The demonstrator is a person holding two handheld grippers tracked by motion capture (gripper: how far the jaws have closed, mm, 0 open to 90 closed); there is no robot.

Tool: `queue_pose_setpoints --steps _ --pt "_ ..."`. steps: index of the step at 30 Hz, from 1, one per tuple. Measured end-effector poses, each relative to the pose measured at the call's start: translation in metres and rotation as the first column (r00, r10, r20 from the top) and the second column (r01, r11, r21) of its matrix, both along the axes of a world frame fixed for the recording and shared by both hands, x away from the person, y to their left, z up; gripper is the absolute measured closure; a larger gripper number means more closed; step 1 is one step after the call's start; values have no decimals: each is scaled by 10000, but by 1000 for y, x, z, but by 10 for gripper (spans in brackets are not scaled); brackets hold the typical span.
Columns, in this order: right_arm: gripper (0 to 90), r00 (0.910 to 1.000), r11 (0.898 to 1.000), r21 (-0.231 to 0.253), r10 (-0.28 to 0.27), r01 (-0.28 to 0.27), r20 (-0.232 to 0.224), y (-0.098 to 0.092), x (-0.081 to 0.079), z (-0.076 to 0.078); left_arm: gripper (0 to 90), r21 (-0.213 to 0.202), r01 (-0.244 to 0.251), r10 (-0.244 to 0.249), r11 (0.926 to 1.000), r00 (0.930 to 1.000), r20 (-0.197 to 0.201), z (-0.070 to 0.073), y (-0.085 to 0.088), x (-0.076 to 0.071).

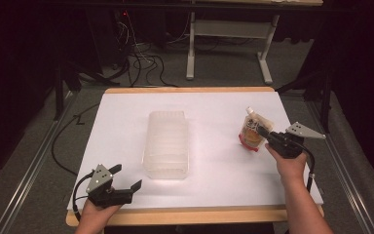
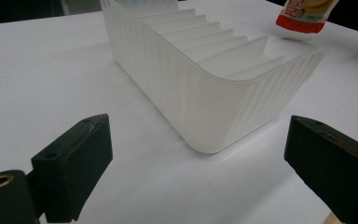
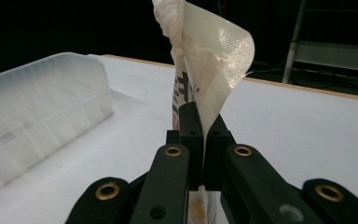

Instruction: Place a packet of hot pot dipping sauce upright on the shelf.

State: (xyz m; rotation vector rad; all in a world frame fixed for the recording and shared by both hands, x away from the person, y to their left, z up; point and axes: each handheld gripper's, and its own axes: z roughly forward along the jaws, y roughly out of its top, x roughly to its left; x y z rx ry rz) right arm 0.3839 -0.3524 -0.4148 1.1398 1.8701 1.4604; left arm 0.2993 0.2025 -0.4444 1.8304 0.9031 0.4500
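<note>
My right tool [image 1: 264,134] is clamped on the pouch [image 1: 252,130], near the surface's right edge, bottom touching or just off the surface [image 1: 126,122]. Left tool [image 1: 126,179] sits jaws apart, holding nothing, at the front-left corner. Grasp looks done; next I'd judge lift and carry left to the clear bin [image 1: 167,143] at centre. Bare surface between them, right edge close.

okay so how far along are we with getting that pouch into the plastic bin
Done: the right gripper has shut on the spouted pouch, pinching its edge. In hand: the pouch is near the table's right side, apart from the bin. Left: carry it over and drop it in. The left gripper waits open.
</note>
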Motion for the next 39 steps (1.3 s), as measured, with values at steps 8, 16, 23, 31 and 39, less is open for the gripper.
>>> queue_pose_setpoints --steps 8,16,23,31,39 --pt "900 9971 9971 -23 758 -758 71 9 -9 4 81 -40 -78 78 10000 10000 34 1 2 0" --pt "900 9891 9891 140 1462 -1465 195 18 -14 8 80 -133 -164 164 9998 9998 67 1 4 -1" --pt "900 9784 9786 -7 2058 -2059 195 32 -15 11 79 -111 -172 173 9998 9998 50 1 3 0" --pt "900 9615 9619 46 2732 -2735 300 47 -17 13 81 -101 -172 173 9998 9998 76 1 3 0" --pt "900 9418 9423 94 3342 -3347 354 69 -20 16 81 -158 -225 226 9996 9997 71 1 4 0"
